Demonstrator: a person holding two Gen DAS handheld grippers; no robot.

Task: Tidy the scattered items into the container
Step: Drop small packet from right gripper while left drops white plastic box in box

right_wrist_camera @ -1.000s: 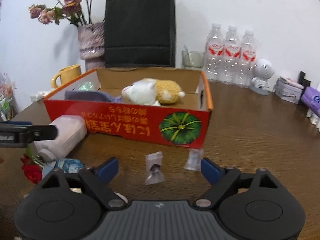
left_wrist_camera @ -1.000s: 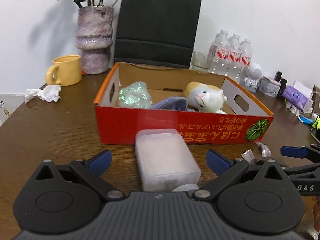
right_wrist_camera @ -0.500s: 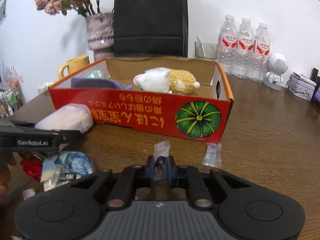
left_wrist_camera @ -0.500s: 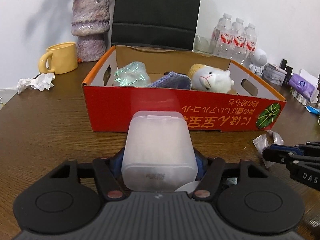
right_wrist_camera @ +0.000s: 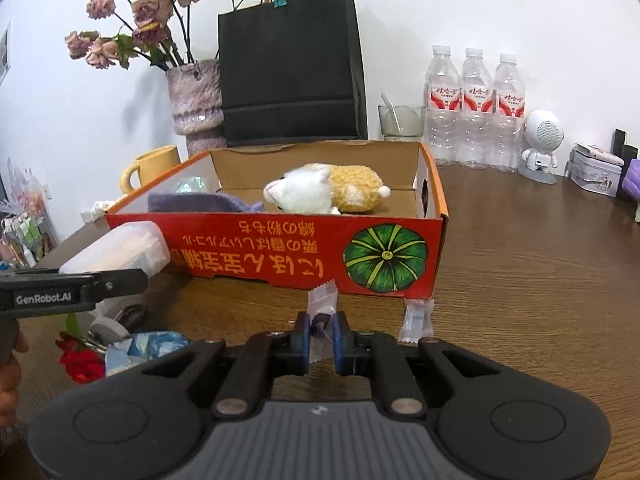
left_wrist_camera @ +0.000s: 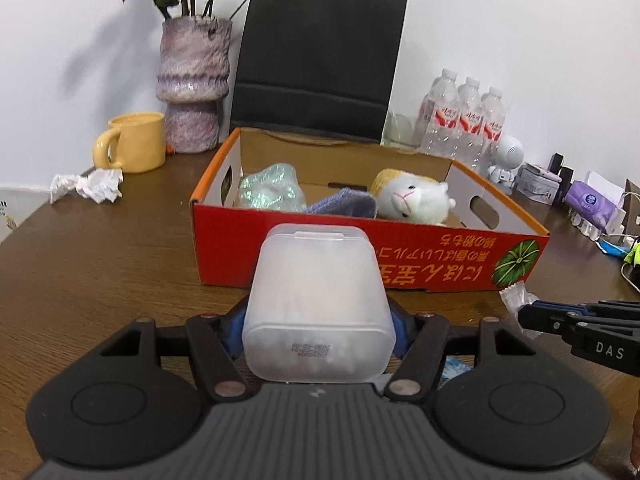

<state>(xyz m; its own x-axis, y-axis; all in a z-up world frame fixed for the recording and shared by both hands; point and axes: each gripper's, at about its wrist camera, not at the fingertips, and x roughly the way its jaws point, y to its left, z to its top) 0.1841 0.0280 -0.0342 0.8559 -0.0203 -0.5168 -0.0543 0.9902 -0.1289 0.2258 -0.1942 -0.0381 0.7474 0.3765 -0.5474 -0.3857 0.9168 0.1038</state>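
A: My left tongs (left_wrist_camera: 318, 322) are clamped on the frosted plastic tub (left_wrist_camera: 318, 304), one blue pad pressed to each side. It sits just near of the red cardboard box (left_wrist_camera: 360, 248) on the brown surface (left_wrist_camera: 100, 248).

B: And the right side?

A: My right tongs (right_wrist_camera: 322, 336) are pinched shut on a small clear sachet (right_wrist_camera: 321, 304), its top edge sticking up in front of the box's near wall, by the pumpkin picture. A second sachet (right_wrist_camera: 416, 316) lies flat on the surface just to its right, apart from the tongs.

B: What's in the box?

A: A plush toy (right_wrist_camera: 320, 190) lies toward the right, a purple cloth (left_wrist_camera: 344, 204) in the middle, and a shiny crumpled bag (left_wrist_camera: 270, 188) at the left end.

B: Anything loose near you?

A: A red rose (right_wrist_camera: 80, 360) and a blue-white wrapper (right_wrist_camera: 148, 346) lie at the near left, under my left tongs.
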